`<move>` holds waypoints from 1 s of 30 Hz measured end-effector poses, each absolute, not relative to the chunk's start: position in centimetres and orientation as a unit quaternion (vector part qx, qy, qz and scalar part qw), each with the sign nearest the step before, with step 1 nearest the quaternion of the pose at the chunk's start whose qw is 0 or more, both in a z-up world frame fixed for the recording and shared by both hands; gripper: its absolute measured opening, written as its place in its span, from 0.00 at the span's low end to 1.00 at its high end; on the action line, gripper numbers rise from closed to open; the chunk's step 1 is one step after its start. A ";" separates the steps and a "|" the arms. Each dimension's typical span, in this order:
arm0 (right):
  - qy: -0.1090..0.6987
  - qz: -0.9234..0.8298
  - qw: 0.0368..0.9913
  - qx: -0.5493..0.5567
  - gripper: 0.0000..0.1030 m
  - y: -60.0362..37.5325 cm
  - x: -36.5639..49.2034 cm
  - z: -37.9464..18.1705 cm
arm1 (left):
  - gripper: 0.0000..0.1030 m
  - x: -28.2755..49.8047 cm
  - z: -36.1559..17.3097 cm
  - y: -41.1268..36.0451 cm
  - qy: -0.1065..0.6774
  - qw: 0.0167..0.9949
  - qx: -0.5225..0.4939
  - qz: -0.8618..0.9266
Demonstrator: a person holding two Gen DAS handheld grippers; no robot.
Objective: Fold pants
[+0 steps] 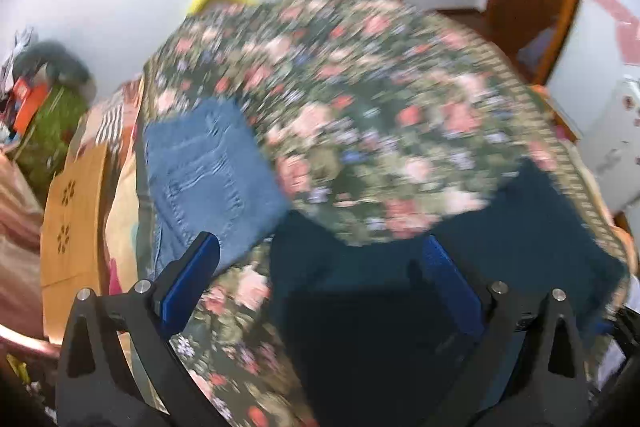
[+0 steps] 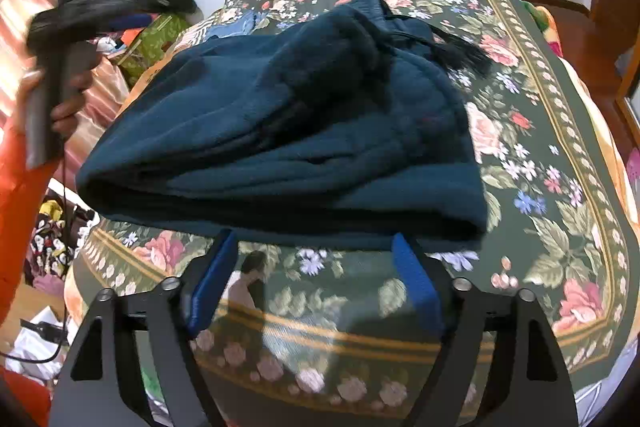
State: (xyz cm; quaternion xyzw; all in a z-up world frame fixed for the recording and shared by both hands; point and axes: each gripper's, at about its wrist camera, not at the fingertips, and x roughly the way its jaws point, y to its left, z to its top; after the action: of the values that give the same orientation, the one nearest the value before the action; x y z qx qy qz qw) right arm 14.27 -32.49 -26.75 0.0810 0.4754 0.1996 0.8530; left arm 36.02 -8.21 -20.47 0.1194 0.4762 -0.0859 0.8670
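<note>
Here, dark teal pants (image 2: 280, 131) lie folded in a bundle on a floral bedspread (image 2: 552, 155), the right gripper (image 2: 316, 279) wide open and empty at their near edge, the left gripper (image 1: 320, 279) likewise spread empty above them, folded jeans (image 1: 208, 171) far left.

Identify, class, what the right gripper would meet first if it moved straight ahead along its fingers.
Probably the folded dark teal pants: the open right gripper points at their near edge on the floral bedspread, though depth is uncertain.
</note>
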 end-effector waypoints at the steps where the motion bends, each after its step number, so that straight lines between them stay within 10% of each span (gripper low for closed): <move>1: 0.474 0.199 0.854 0.077 0.81 -32.4 14.4 -26.7 | 1.00 37.1 -21.6 -7.8 0.488 0.860 0.123 -0.086; 11: 0.478 0.204 0.852 0.060 0.81 -32.4 18.9 -26.3 | 1.00 42.2 -29.2 -3.6 0.543 0.827 0.132 -0.062; 30: 0.435 0.148 0.888 0.011 0.80 -35.0 22.5 -22.9 | 1.00 27.3 -28.0 2.6 0.533 0.844 0.050 -0.032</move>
State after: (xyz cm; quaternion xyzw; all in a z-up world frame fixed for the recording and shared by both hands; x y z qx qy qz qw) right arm 22.50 -34.97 -22.90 0.0112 0.4347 0.1480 0.8883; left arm 27.28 2.56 -27.99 0.0497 0.5331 -0.0319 0.8440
